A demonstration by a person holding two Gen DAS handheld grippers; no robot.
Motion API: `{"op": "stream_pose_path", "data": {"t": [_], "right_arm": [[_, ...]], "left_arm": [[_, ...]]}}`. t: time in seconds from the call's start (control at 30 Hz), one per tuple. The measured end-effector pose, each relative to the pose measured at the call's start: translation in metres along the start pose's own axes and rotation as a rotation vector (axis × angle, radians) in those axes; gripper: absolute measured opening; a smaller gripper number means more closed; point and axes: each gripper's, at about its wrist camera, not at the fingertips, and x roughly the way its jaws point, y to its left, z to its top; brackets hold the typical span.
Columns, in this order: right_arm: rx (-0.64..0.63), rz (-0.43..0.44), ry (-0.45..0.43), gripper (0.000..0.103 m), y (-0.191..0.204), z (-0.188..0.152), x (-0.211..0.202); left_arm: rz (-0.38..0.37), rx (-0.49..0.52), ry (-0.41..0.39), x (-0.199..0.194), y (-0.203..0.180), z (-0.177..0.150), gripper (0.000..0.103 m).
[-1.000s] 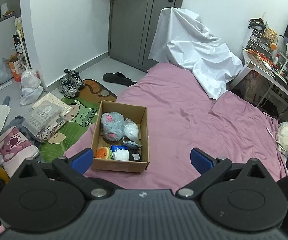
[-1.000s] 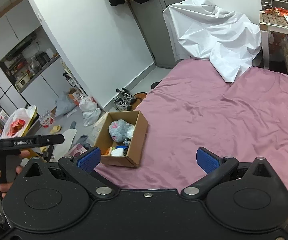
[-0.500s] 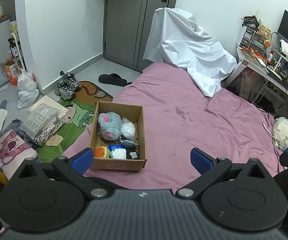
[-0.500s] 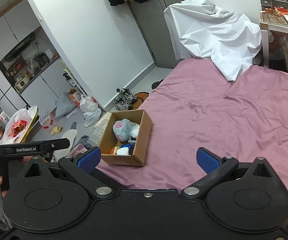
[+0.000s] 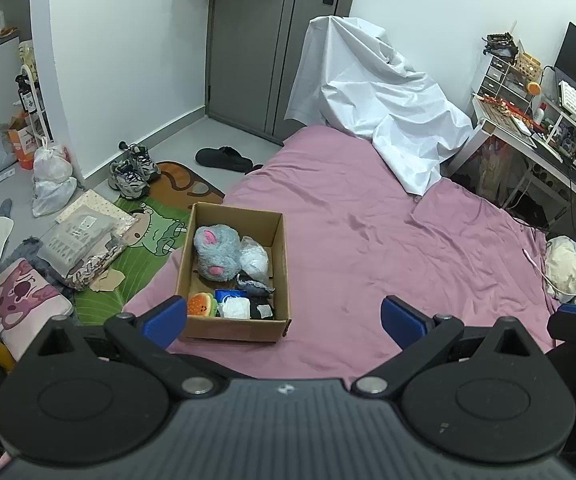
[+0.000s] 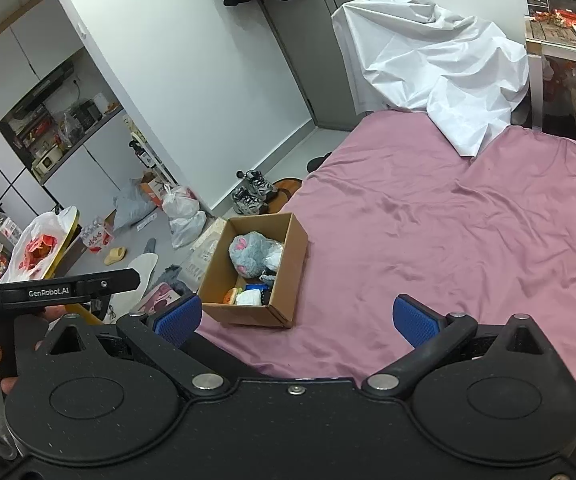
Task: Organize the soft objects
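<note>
**Meanwhile: both grippers hang empty over the bed, box of soft things at its near corner**

Both tools are held above the pink bed [image 5: 368, 216]. The left gripper [image 5: 284, 318] has its blue fingers [image 5: 166, 320] spread wide with nothing between them, and the right gripper [image 6: 296, 318] is likewise spread and empty.

The cardboard box [image 5: 280, 264] sits on the bed's near left corner, close to the edge by the floor, just ahead of the left gripper's left finger. Inside lie a grey plush toy [image 5: 216, 252] with pink ears, a clear plastic bag [image 5: 254, 258] touching it, an orange burger-shaped toy [image 5: 202, 305], a white packet [image 5: 235, 308] and some dark items too small to identify.

Nothing lies between the grippers and the box. A white sheet [image 5: 376, 96] drapes over something at the bed's far end. On the floor to the left are sneakers [image 5: 134, 170], a green cartoon mat [image 5: 144, 240], a pink cushion [image 5: 20, 296] and white bags [image 5: 52, 180]. A cluttered bench [image 5: 536, 140] stands to the right.
</note>
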Motion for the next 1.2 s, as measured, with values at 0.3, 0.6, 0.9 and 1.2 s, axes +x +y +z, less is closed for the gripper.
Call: {"op": "stream_pose_path", "data": {"t": [0.3, 0.6, 0.9, 1.2], "right_arm": [[-0.013, -0.004, 0.005, 0.103, 0.0050, 0.0002, 0.0011], [-0.027, -0.013, -0.002, 0.103, 0.0071, -0.0001, 0.0021], [-0.026, -0.014, -0.007, 0.103, 0.0069, 0.0000, 0.0022], [-0.025, -0.010, -0.007, 0.103, 0.0061, 0.0005, 0.0020]], "left_arm": [[-0.006, 0.011, -0.001, -0.0011, -0.0016, 0.0001, 0.102], [-0.007, 0.002, 0.004, -0.0011, -0.0020, -0.0018, 0.102], [-0.009, 0.004, 0.002, -0.0016, -0.0017, -0.0029, 0.102], [-0.012, 0.011, 0.000, -0.0034, -0.0029, -0.0012, 0.102]]}}
